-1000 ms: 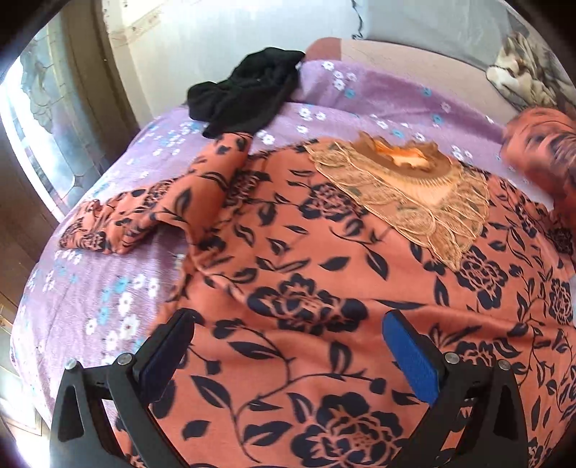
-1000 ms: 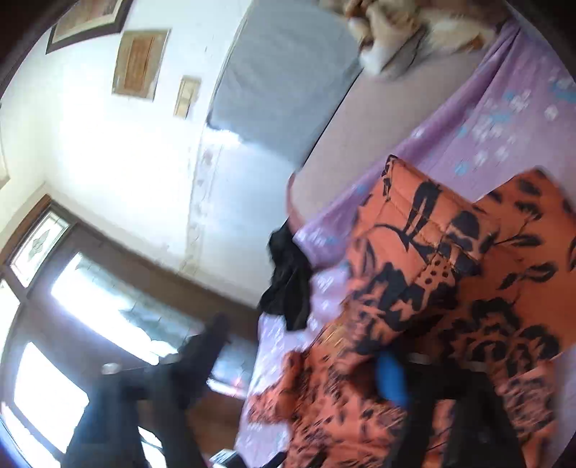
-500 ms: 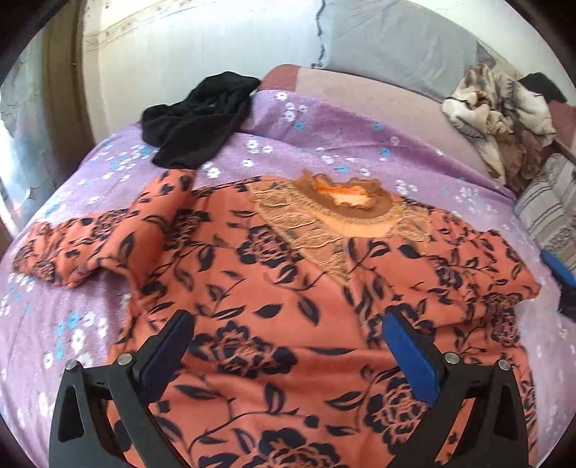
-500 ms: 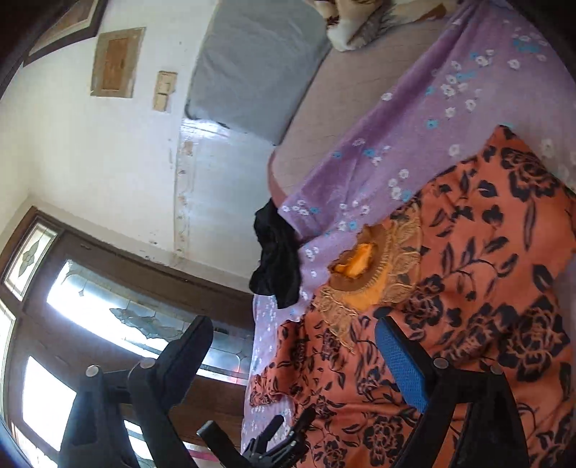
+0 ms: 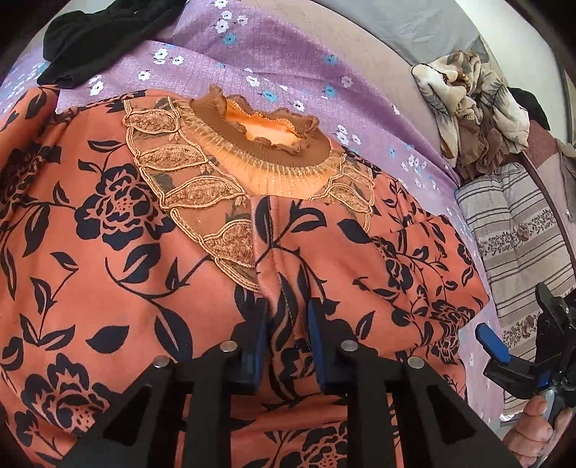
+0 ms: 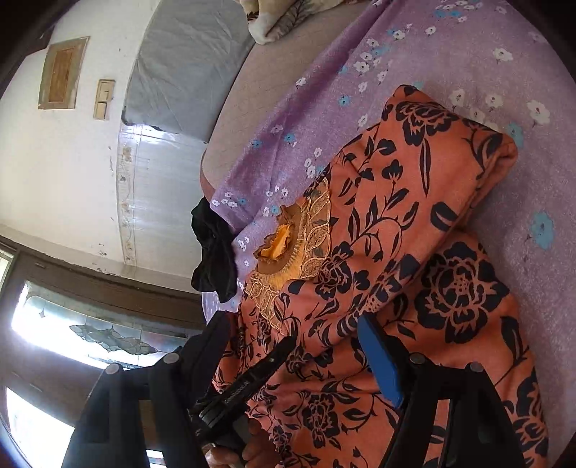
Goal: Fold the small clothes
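Orange floral dress (image 5: pixel 118 230) spread over the purple flowered bedsheet (image 5: pixel 288 68), embroidered neckline (image 5: pixel 259 144) toward the far side. Its right sleeve (image 5: pixel 406 273) is folded inward across the chest, the cuff end reaching the middle just below the neckline panel.

Left gripper (image 5: pixel 287 336): blue pads drawn close together, pinching a ridge of the dress fabric at the sleeve's cuff edge. Half a second ago the same pads stood wide apart above the flat garment, so they have closed since. The camera now sits much lower and nearer the cloth; the neckline fills the upper middle of the left wrist view.

Right gripper (image 6: pixel 306 360): fingers spread wide, nothing between them. One blue pad (image 6: pixel 378 360) lies just over the near part of the dress; the other finger hangs off the bed edge on the window side. In the left wrist view this gripper (image 5: pixel 504 345) shows at the far right, off the garment, with the person's hand (image 5: pixel 532 428) on its handle. Its spread matches the earlier frame.

Folded sleeve seen from the right wrist (image 6: pixel 424 201) as a thick roll across the dress, lying lower and flatter than one second ago, when it was lifted.

Black garment (image 5: pixel 104 32) bunched at the far left corner of the bed. Crumpled beige patterned cloth (image 5: pixel 475 100) at far right, striped cushion (image 5: pixel 518 223) below it. Grey pillow (image 6: pixel 187 64) against the wall.
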### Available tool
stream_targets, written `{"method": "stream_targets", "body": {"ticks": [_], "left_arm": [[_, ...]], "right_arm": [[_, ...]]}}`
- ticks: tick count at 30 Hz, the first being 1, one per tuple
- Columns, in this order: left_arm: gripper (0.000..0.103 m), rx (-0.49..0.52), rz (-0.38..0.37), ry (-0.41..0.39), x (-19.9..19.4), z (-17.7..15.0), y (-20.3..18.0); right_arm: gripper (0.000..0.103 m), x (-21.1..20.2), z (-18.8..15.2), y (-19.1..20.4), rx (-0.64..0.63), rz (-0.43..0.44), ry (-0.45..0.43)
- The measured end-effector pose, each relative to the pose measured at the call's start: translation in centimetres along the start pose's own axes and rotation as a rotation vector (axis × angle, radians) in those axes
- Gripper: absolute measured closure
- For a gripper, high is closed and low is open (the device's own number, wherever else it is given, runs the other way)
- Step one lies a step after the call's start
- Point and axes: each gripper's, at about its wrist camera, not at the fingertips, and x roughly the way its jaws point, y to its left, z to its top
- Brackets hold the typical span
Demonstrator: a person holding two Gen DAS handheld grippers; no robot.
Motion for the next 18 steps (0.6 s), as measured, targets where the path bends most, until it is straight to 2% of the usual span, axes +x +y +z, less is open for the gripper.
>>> {"method": "stream_targets", "body": {"ticks": [1, 2, 4, 8, 12, 14, 16, 18], "left_arm": [[0.091, 0.002, -0.006, -0.003, 0.1, 0.2, -0.1], [0.094, 0.012, -0.009, -0.011, 0.1, 0.3, -0.4], [0.096, 0.037, -0.009, -0.041, -0.5, 0.6, -0.8], [0.097, 0.072, 0.027, -0.079, -2.2, 1.3, -1.7], [0.097, 0.080, 0.076, -0.172, -6.0, 2.3, -1.2], [0.097, 0.064, 0.129, -0.214, -7.6, 2.9, -0.2], [0.097, 0.080, 0.221, -0.261, -9.2, 3.2, 0.9], [0.097, 0.093, 0.297, -0.270, -9.8, 3.4, 2.0]], "right_arm": [[0.027, 0.1, 0.3, -0.3, 0.005, -0.011, -0.003], [0.027, 0.2, 0.6, -0.6, 0.008, -0.026, -0.009], [0.027, -0.2, 1.2, -1.2, 0.011, -0.057, -0.033], [0.027, -1.6, 2.7, -1.5, 0.013, -0.066, -0.091], [0.027, -4.7, 4.2, -1.5, -0.005, -0.096, -0.215], [0.027, -5.8, 4.6, -1.6, -0.002, -0.096, -0.259], [0.027, -6.1, 4.8, -1.6, 0.000, -0.089, -0.266], [0.027, -5.6, 4.8, -1.4, -0.010, -0.077, -0.259]]}}
